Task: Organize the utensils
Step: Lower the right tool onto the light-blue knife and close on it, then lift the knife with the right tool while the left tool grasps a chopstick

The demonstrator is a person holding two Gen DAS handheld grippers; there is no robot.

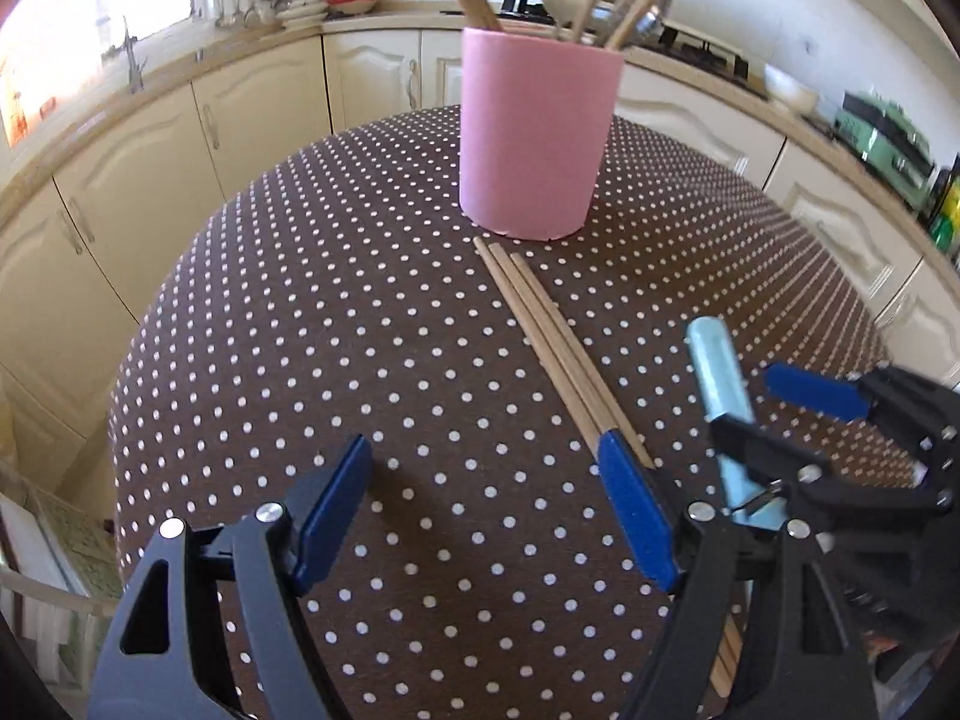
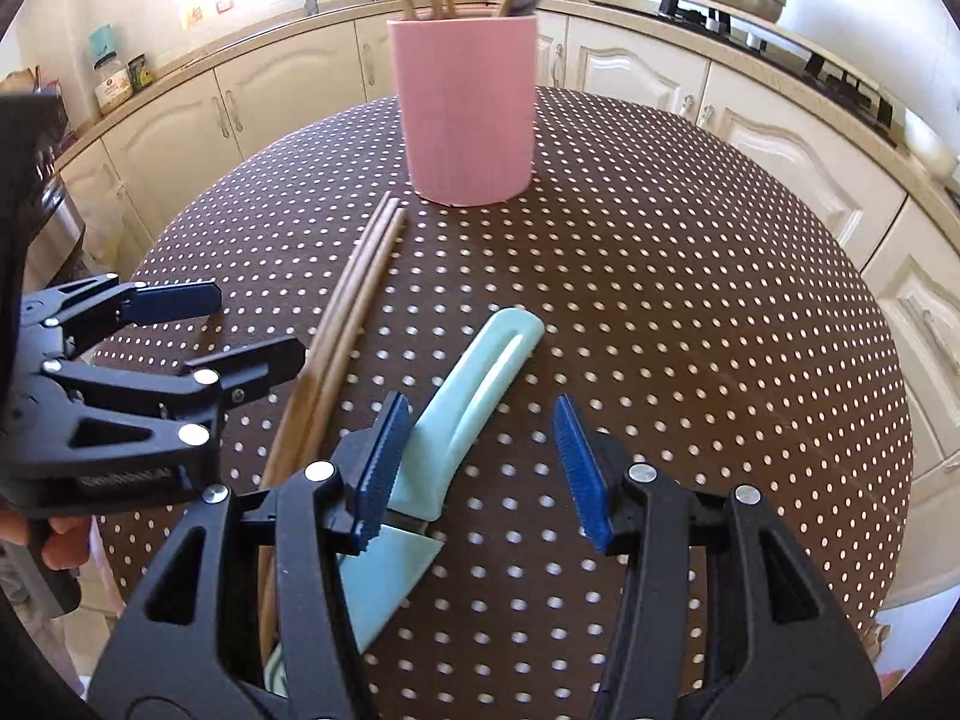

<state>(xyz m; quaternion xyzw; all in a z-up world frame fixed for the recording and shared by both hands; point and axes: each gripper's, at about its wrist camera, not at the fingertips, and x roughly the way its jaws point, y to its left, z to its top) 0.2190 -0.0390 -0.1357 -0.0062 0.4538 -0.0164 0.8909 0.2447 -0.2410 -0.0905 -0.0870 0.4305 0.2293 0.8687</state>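
Blue pads of the right gripper (image 2: 480,468) sit spread wide apart, holding nothing, with the knife (image 2: 462,396) lying on the table (image 2: 690,300) just under and ahead of its left finger. The mint handle points forward toward the cup (image 2: 465,114), its blade back under the tool, so the handle seems the part meant to be clamped; the open jaws look set for that, though the handle sits off-centre, closer to the left pad than the right.

To the left of the knife, three chopsticks (image 2: 354,294) lie side by side, their far tips near the cup's base. The left gripper (image 1: 486,510) hovers over them with its jaws also apart and empty; its right pad overlaps the sticks' near part in its own view, and contact cannot be told.

The cup stands well ahead of both tools, already holding several upright utensils, which likely makes it the destination for what remains on the table.
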